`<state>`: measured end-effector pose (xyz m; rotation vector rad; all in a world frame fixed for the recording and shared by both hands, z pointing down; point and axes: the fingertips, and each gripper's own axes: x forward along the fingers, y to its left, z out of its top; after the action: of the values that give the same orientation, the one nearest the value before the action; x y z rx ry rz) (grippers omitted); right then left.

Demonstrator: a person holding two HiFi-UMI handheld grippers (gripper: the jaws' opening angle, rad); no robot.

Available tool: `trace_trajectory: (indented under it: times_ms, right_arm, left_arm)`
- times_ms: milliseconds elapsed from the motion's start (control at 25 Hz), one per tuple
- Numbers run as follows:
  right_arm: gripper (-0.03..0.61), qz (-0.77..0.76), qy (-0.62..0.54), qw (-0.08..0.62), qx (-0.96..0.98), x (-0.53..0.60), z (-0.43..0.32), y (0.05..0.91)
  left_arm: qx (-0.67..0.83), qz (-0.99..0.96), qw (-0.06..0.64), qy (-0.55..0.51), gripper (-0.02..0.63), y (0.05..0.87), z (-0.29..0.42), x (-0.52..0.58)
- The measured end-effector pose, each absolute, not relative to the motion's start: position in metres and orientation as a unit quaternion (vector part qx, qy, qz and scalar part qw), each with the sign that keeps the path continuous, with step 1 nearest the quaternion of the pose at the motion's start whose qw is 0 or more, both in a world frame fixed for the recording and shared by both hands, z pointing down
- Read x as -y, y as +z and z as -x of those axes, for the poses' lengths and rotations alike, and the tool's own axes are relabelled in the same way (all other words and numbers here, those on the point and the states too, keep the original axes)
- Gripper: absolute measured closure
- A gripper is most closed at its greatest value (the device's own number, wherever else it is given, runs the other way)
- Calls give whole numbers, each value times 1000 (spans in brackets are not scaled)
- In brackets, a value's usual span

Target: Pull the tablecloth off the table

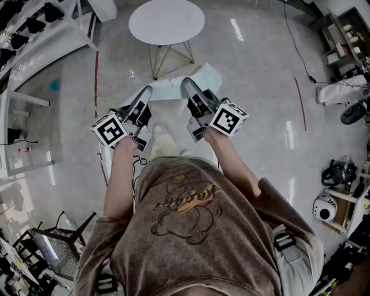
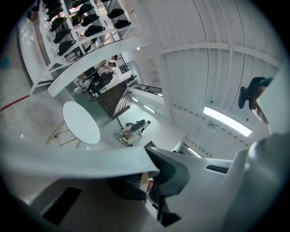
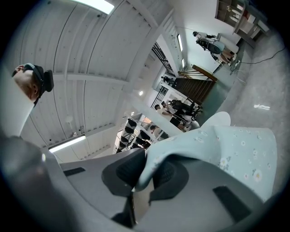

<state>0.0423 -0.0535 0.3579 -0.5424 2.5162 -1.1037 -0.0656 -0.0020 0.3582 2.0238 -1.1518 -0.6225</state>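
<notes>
The tablecloth (image 1: 171, 91) stretches between left tongs (image 1: 147, 91) and right tongs (image 1: 186, 84), table (image 1: 166, 22) beyond.

We see bright, even indoor light from ceiling strip lamps (image 2: 225, 121), which throw white glare streaks across the glossy floor (image 1: 237, 29). Shadows are faint. Every view bends strongly toward dark, vignetted corners. In the left gripper view, the tablecloth (image 2: 77, 161) nearest the lens is soft and blurred.

Shelves (image 1: 40, 17): white, upper left, holding rows of dark items (too small to name).
Floor tape (image 1: 301, 104): red strip at right; another red strip (image 1: 96, 78) at left.
Cable (image 1: 296, 43): black, trailing toward the right edge.
Chair (image 1: 55, 251): lower left, dark frame.
</notes>
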Motion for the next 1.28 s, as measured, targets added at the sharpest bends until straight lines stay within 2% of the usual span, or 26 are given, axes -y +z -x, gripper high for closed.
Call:
trace_trajectory:
  times_ms: [600,1280]
  right_arm:
    - [546,219,-414,152,-871,124,-7,369]
    - [541,256,-406,159,-863,156,29,368]
  left_arm:
    - [447,-787,364,-219,594,369,103,76]
    - [404,-822,359,-179,594,365,139,117]
